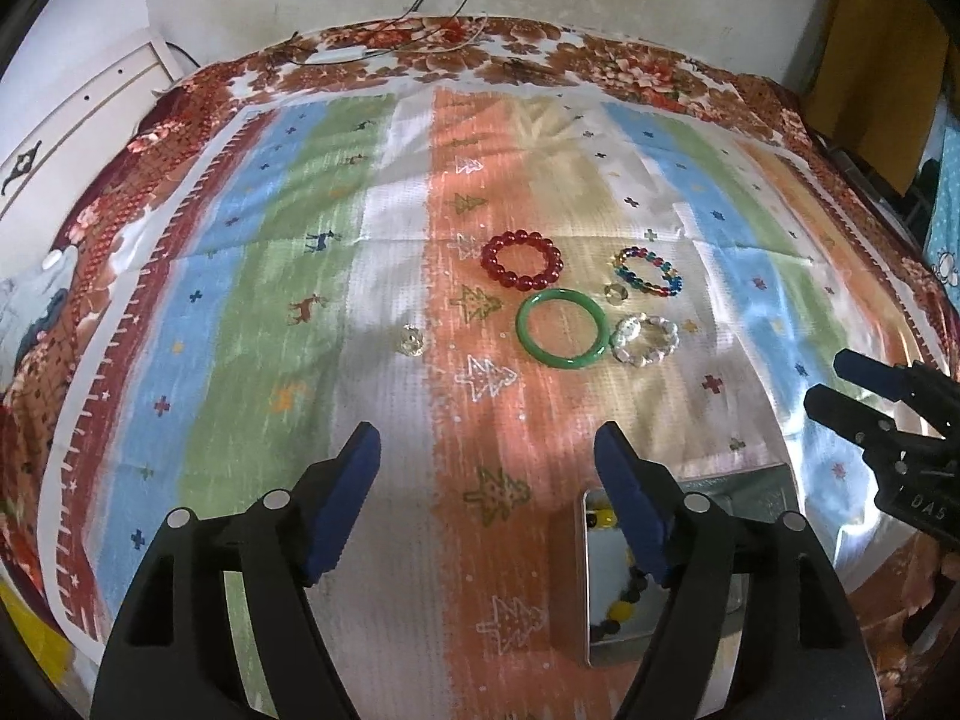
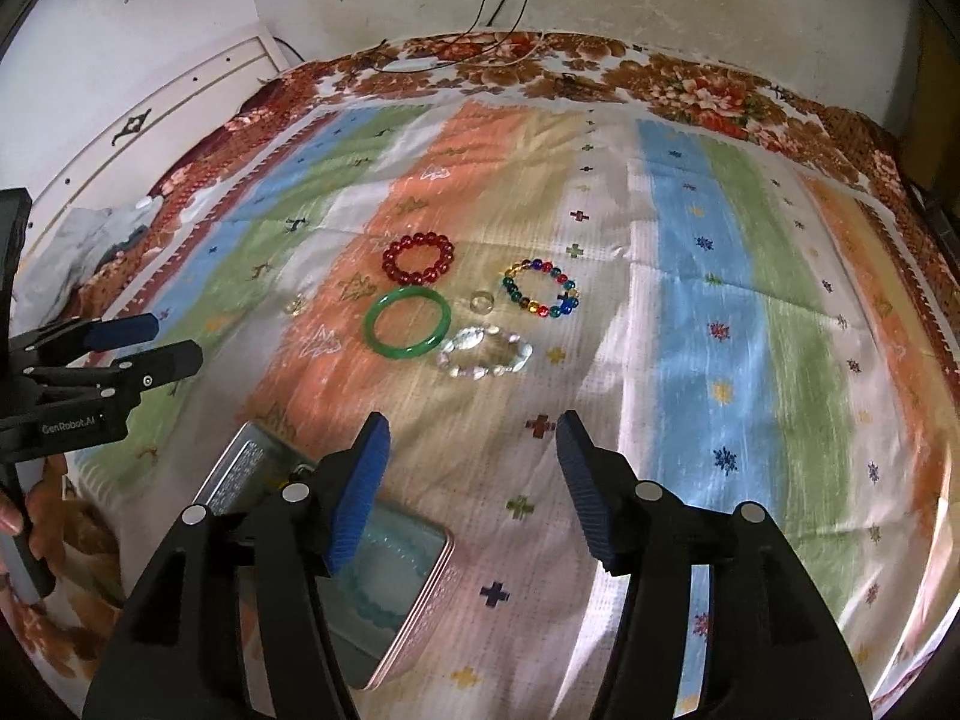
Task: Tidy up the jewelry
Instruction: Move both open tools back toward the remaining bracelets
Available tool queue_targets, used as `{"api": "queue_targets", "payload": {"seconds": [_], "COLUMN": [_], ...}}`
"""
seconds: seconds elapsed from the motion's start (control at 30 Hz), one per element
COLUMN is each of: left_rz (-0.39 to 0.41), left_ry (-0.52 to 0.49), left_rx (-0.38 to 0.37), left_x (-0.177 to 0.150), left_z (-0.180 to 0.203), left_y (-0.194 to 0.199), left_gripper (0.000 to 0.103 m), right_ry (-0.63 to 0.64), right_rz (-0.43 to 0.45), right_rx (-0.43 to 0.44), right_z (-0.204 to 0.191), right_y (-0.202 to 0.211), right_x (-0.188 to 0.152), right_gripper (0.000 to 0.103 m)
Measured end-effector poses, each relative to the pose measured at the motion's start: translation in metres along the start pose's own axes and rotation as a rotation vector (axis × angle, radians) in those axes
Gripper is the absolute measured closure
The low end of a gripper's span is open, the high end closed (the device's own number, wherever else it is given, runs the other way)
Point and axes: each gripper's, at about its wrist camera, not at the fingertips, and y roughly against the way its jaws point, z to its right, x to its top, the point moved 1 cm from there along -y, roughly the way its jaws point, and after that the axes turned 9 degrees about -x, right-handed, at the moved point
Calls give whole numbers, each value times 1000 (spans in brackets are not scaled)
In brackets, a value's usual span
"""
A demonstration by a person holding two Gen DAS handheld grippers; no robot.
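Striped cloth (image 1: 288, 276) with tree and cross motifs, spread over a floral-edged bed against a stained white wall. Jewelry grouped mid-cloth, well ahead of both tools: red bead bracelet (image 1: 522, 259), green bangle (image 1: 562, 328) just nearer, multicolour bead bracelet (image 1: 648, 272) to the right, pale chunky bracelet (image 1: 645, 339) beside the bangle, small clear ring (image 1: 616, 293) between these. Separate clear ring (image 1: 411, 339) lying alone, left of the group. Open metal tin (image 2: 420, 618) close to the tools — already holding a pale blue-green bead bracelet (image 2: 384, 582) in the right wrist view and yellow and dark beads (image 1: 618, 606) in the left wrist view.

Left gripper (image 1: 487, 474): fingers apart, nothing between them, aimed downward over bare cloth beside the tin. Right gripper (image 2: 473, 468): fingers likewise apart and empty, tin partly hidden under the left finger.

Step in hand, judged from the layout: between placements, some pieces stowed, six loose pieces not yet collected. Next move calls for reaching forward to one piece in the group, straddling its rim with spread fingers, then closing gently.

Handling notes — green bangle: rigid, smooth, glossy, likely to slip under a shallow pinch. Beaded bracelets: probably elastic-strung, likely to sag when lifted. Clear rings: small, hard to see on pale cloth.
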Motion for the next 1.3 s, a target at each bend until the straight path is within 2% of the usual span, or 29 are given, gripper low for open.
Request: {"api": "queue_targets", "payload": {"seconds": [0.3,0.63,0.87,1.3], "left_rz": [9,18,14,-36], "left_ry": [-14,-59,-72,-53], "left_rx": [-18,12,26,16], "left_x": [11,23,33,49], "left_z": [3,7,8,4], "left_y": [-7,-20,-32,-65], "left_gripper": [26,22,21,21], "right_ry": [-30,-18,-21,-21], "right_rz": [9,-8,-24,-65], "right_rx": [3,-1,-21,-10], "right_z": [5,6,11,14], "right_y": [-5,-21,-34,-58], "right_x": [5,12,20,34], "right_gripper": [40,40,36,35]}}
